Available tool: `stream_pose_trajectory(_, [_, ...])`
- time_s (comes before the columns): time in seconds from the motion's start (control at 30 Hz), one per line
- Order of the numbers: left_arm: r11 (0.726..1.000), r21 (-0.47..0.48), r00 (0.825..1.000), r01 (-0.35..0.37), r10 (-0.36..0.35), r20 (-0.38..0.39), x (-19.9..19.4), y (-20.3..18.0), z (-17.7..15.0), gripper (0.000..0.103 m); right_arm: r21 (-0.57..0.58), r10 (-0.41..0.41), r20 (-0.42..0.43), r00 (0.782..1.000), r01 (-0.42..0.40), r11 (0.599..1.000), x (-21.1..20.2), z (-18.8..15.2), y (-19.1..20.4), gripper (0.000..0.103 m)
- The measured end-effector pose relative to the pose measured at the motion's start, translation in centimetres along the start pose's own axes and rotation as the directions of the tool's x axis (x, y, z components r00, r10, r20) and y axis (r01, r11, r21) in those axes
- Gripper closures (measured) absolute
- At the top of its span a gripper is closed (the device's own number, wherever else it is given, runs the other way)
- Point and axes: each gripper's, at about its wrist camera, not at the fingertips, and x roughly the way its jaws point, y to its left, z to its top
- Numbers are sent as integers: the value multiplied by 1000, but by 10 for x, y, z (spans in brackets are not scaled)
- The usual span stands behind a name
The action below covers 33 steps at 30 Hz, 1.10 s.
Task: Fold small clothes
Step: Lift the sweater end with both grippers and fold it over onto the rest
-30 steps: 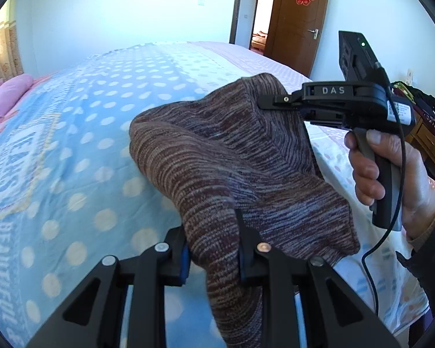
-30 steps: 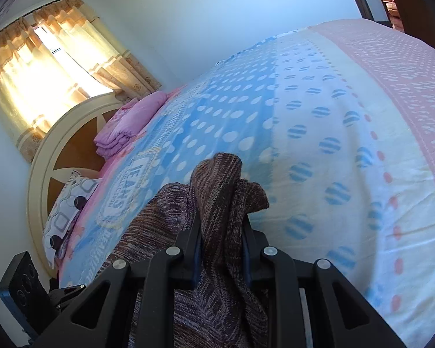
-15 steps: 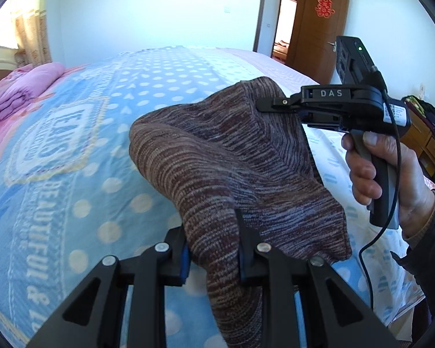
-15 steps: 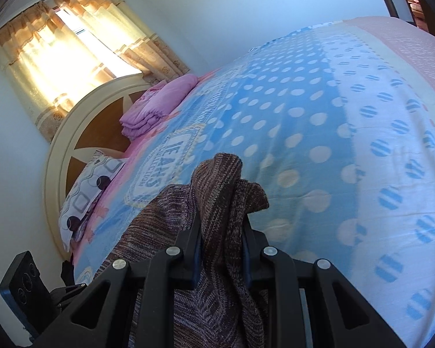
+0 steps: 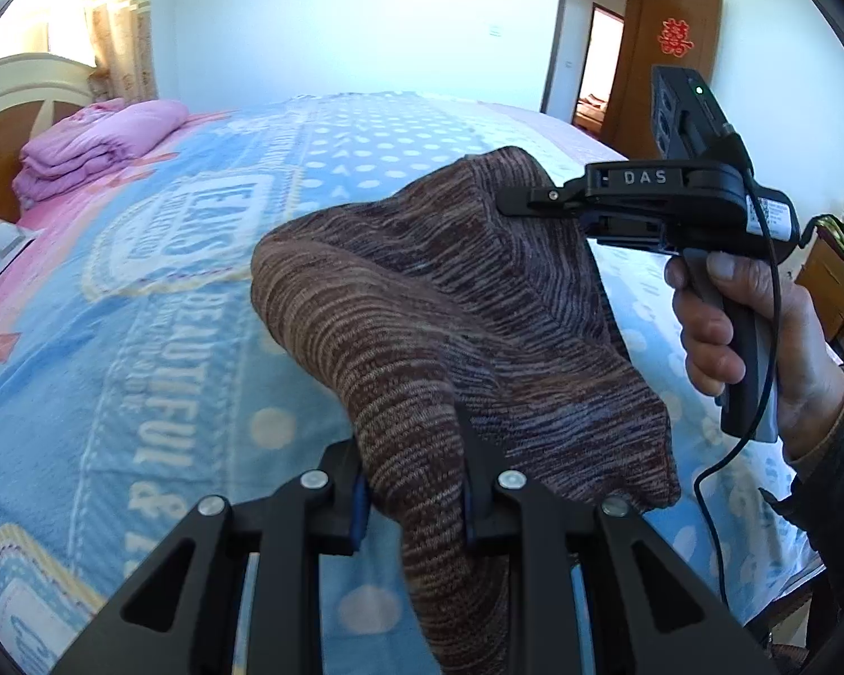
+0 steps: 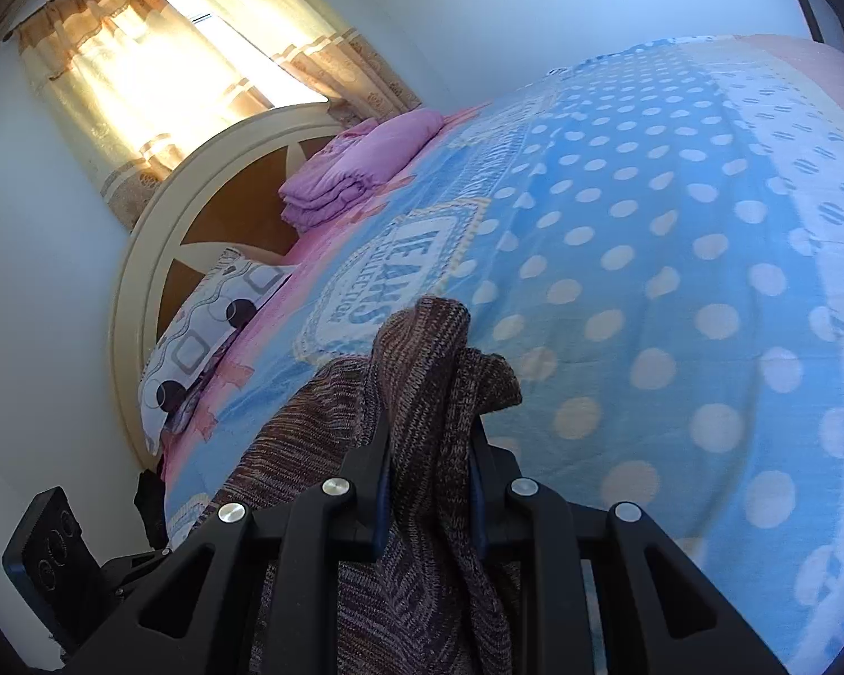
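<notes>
Brown-and-purple striped knit garment [image 5: 422, 304] hangs lifted above the blue polka-dot bedspread [image 5: 140, 292], over its near edge. Left gripper [image 5: 413, 484] tilted downward, jaws pinching a bunched fold at the garment's near end. Right gripper [image 6: 427, 478], gripped in a fist-wrapped hand [image 5: 748, 332], points leftward, jaws clamped on the garment's far corner.

one knit garment [image 5: 433, 304], two grippers, one bed [image 5: 140, 337]

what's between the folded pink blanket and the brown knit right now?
Only bare bedspread, blue with dots and lettering, between the pink blanket and the knit. Both wrist views show it.
</notes>
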Motion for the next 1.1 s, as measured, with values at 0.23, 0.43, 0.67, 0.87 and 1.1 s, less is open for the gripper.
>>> stream_pose_trajectory(0.23, [998, -32, 999, -47, 47, 6, -10, 27, -13, 78, -35, 37, -39, 999, -38, 999, 30, -3, 34, 81])
stream_pose_trajectory(0.43, [995, -55, 997, -78, 78, -1, -21, 45, -26, 78, -58, 65, -76, 995, -70, 996, 58, -7, 59, 81])
stream_pose_trajectory(0.67, [991, -65, 993, -115, 115, -4, -28, 64, -32, 78, -86, 85, -113, 990, -95, 992, 82, -9, 84, 81])
stream_pose_trajectory(0.87, [986, -72, 989, -149, 150, -3, -36, 78, -40, 78, -114, 105, -145, 984, -122, 986, 104, -10, 108, 81])
stream_pose_trajectory(1.1, [981, -88, 985, -170, 169, -21, -33, 98, -55, 78, -163, 84, -190, 978, -115, 980, 132, -13, 134, 81])
